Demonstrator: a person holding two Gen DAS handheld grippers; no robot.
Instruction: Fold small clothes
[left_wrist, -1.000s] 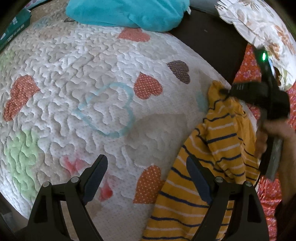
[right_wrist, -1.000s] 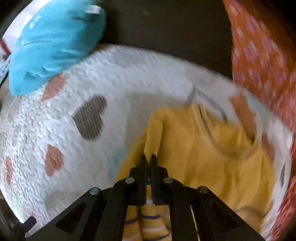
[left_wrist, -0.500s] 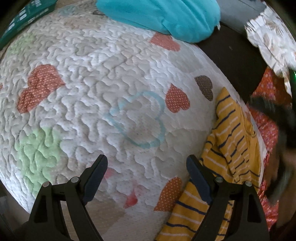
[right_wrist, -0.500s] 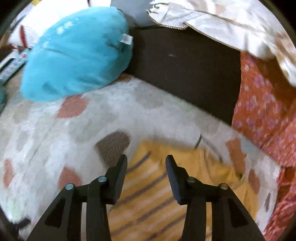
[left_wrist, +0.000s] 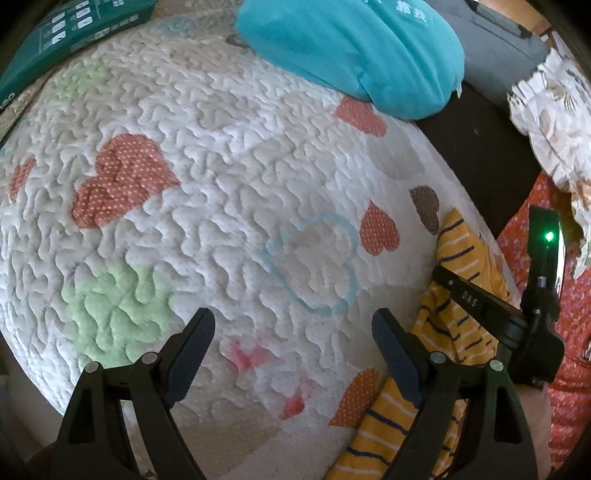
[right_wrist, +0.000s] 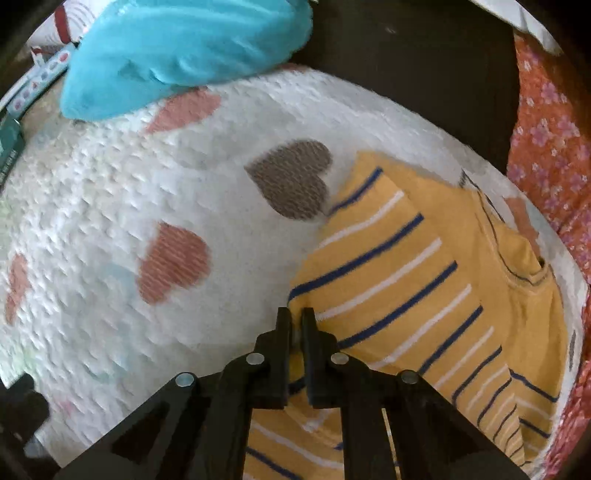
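A small yellow shirt with blue and white stripes (right_wrist: 413, 266) lies partly folded at the right edge of a white quilt with hearts (right_wrist: 110, 221). My right gripper (right_wrist: 296, 325) is shut on the shirt's left folded edge. In the left wrist view the shirt (left_wrist: 458, 258) lies at the right, with the right gripper's body (left_wrist: 480, 302) across it. My left gripper (left_wrist: 291, 328) is open and empty above the quilt (left_wrist: 184, 221), left of the shirt.
A turquoise cushion (left_wrist: 351, 48) lies at the quilt's far edge and also shows in the right wrist view (right_wrist: 177, 51). A green box (left_wrist: 66, 33) sits far left. Orange floral fabric (right_wrist: 546, 147) borders the right side, with dark furniture (right_wrist: 424, 66) behind.
My right gripper let go of the shirt and opened, then came down and shut on the shirt's left edge. My left gripper drifted left over the quilt, staying open.
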